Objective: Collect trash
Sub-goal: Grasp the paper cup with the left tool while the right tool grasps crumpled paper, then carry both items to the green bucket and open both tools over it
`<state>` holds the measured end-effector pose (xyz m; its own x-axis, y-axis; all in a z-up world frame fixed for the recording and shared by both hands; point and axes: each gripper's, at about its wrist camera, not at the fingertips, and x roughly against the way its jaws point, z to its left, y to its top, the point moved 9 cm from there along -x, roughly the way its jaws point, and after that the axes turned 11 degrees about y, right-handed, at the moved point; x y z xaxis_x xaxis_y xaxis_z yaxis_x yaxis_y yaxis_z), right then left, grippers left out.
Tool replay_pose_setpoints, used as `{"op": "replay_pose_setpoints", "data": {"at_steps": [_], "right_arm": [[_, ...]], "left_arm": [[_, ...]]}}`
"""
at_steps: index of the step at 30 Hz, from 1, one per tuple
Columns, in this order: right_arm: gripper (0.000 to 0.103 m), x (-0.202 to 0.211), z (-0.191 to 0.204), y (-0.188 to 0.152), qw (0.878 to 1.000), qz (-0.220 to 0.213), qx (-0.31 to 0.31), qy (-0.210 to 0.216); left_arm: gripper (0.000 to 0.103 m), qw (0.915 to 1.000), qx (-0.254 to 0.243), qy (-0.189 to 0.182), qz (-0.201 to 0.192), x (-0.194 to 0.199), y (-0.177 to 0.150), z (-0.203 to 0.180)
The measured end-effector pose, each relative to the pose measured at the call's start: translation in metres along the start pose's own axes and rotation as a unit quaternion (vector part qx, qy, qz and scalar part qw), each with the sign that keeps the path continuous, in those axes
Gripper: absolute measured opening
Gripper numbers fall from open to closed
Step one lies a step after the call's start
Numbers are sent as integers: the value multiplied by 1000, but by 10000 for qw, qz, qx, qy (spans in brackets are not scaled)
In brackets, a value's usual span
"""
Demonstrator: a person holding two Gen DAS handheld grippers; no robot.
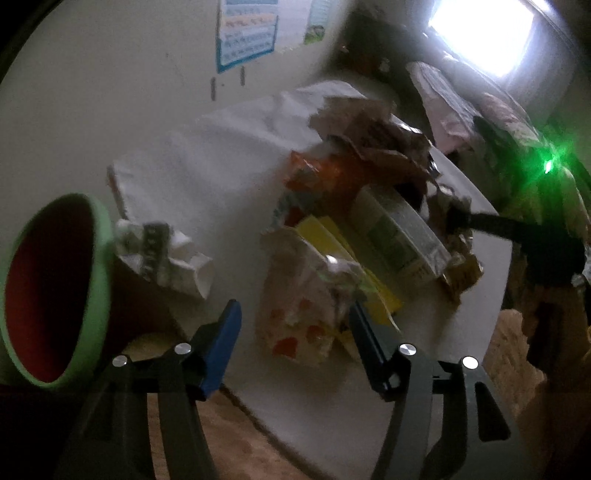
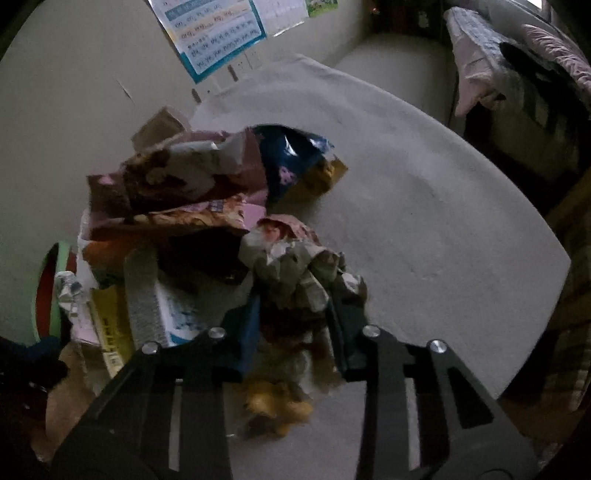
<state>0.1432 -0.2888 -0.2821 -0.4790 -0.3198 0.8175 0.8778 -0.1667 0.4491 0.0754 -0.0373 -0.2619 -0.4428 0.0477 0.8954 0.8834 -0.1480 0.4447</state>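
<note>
- Writing: a blue-bordered wall chart (image 2: 214, 33) carries rows of print too blurred to read; the same holds for the packaging in the trash heap (image 1: 369, 221), where no brand can be made out.
- The left gripper (image 1: 291, 317) has its blue-padded fingers (image 1: 221, 343) spread wide; it hangs above the near edge of the white table (image 1: 207, 173) with nothing between the fingers; a pale wrapper with red-orange spots (image 1: 299, 314) lies in the gap below them, and I cannot tell whether it is touched.
- The right gripper (image 2: 291, 306) is partly closed, pinching a crumpled grey-and-brown wrapper (image 2: 295, 266); the wrapper bulges above the fingertips and trails down to a yellowish end (image 2: 277, 406).
- The heap sits mid-table: a yellow flat box (image 1: 332, 240), a long white-and-green carton (image 1: 399, 232), an orange packet (image 1: 321, 170), brown crumpled paper (image 1: 376, 136); a dark blue foil bag (image 2: 291, 155) shows at the heap's far side in the right wrist view.
- A green-rimmed bin with a red inside (image 1: 55, 291) stands at the table's left, mouth tilted toward the camera; a crumpled white wrapper (image 1: 162, 254) lies just beside its rim.
</note>
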Motion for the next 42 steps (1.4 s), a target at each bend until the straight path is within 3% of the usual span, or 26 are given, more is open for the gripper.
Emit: {"op": "replay_pose_setpoints", "data": {"at_steps": [5, 10, 12, 14, 22, 26, 31, 35, 42], "right_arm": [[30, 23, 10, -4, 9994, -299, 42, 150], [30, 46, 16, -10, 9982, -560, 32, 195], [30, 56, 19, -9, 9977, -642, 7, 225], [30, 64, 24, -11, 9970, -735, 39, 221], [30, 102, 63, -2, 9922, -1124, 490, 213], [30, 109, 95, 5, 9893, -1179, 767, 392], [30, 94, 147, 8, 9860, -987, 1091, 779], [30, 63, 198, 0, 9826, -667, 1282, 1167], [30, -11, 302, -18, 9674, 114, 1760, 1815]], "left_arm": [[58, 9995, -298, 124, -39, -9, -1, -12], [56, 9994, -280, 116, 135, -23, -1, -12], [40, 9995, -212, 70, 225, -26, -5, -11], [34, 9995, -166, 39, 268, -27, -7, -10], [31, 9993, -84, 76, -368, 16, 7, 4], [31, 9964, 309, 201, -768, 45, 23, 36], [31, 9877, 908, 693, -1063, 64, 27, 103], [31, 9787, 1421, 1098, -997, 62, 14, 162], [31, 9658, 2045, 1397, -767, 50, -20, 228]]}}
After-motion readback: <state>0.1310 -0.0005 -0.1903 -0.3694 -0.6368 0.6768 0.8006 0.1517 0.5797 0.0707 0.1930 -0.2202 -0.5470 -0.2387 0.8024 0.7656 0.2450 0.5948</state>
